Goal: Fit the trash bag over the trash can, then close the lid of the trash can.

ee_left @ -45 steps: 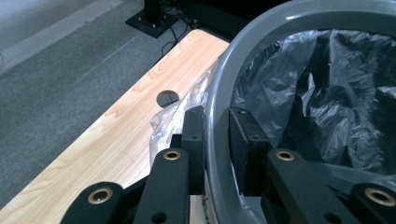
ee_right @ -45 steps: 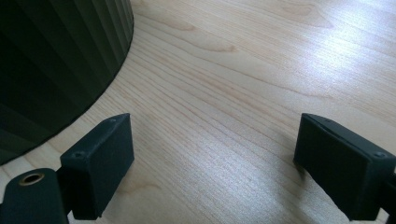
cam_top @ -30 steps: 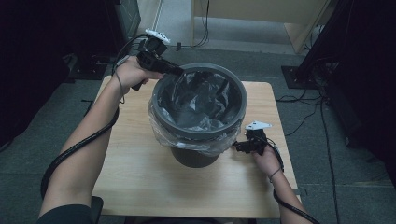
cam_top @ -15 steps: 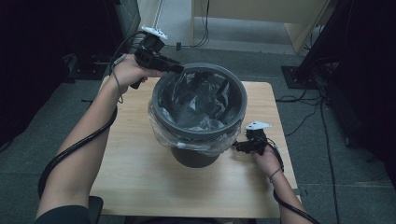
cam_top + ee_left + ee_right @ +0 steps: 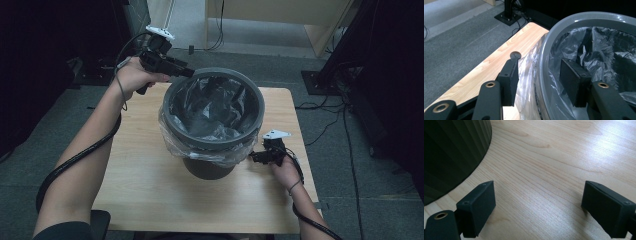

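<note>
A grey bin [image 5: 212,145] lined with a clear plastic bag [image 5: 220,107] stands mid-table. My left gripper [image 5: 186,73] reaches its far-left rim [image 5: 544,70]. In the left gripper view my left gripper [image 5: 540,65] straddles that rim, one pad [image 5: 510,75] outside by the bag's overhang [image 5: 527,75] and the other inside the liner. Its jaws have just been opening, and gaps show on both sides of the rim. My right gripper [image 5: 254,157] lies low on the table [image 5: 145,175] by the bin's near-right side. My right gripper [image 5: 539,195] stands wide open over bare wood beside the ribbed bin wall [image 5: 451,152].
The wooden table [image 5: 554,157] has free room in front of the bin and at its left. Cables trail from both grippers over the table's edges. Dark furniture and a stand's base [image 5: 320,80] sit on the carpet beyond the table.
The left gripper stays at the bin's far-left rim, shifted only slightly. The right hand and the bin have not moved.
</note>
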A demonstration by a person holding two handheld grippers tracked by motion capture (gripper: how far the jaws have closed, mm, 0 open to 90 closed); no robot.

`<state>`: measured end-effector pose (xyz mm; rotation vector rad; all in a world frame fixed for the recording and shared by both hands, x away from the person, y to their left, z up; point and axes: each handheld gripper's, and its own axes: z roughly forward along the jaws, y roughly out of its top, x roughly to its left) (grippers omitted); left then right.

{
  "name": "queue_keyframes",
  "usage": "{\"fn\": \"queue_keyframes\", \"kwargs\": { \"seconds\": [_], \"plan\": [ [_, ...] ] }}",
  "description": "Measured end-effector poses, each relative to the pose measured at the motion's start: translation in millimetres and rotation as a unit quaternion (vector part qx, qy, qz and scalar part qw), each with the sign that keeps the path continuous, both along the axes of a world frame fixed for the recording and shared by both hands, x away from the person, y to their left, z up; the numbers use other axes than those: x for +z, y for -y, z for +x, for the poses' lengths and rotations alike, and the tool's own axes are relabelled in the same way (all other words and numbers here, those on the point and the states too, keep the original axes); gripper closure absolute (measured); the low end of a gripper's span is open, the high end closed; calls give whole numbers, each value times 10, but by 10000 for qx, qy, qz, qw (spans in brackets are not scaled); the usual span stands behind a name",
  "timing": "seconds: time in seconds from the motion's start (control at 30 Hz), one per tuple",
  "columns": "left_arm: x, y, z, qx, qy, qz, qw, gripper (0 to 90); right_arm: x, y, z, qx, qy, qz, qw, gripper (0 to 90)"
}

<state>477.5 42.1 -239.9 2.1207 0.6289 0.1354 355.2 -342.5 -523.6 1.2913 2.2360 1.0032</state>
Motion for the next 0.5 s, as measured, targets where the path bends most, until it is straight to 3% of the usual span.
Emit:
{"fn": "queue_keyframes", "kwargs": {
  "seconds": [0.5],
  "plan": [
    [83,-208,-21,256,79,-42,9996,429,1,3,-11,16,-1,-11,10000,110]
  ]
}}
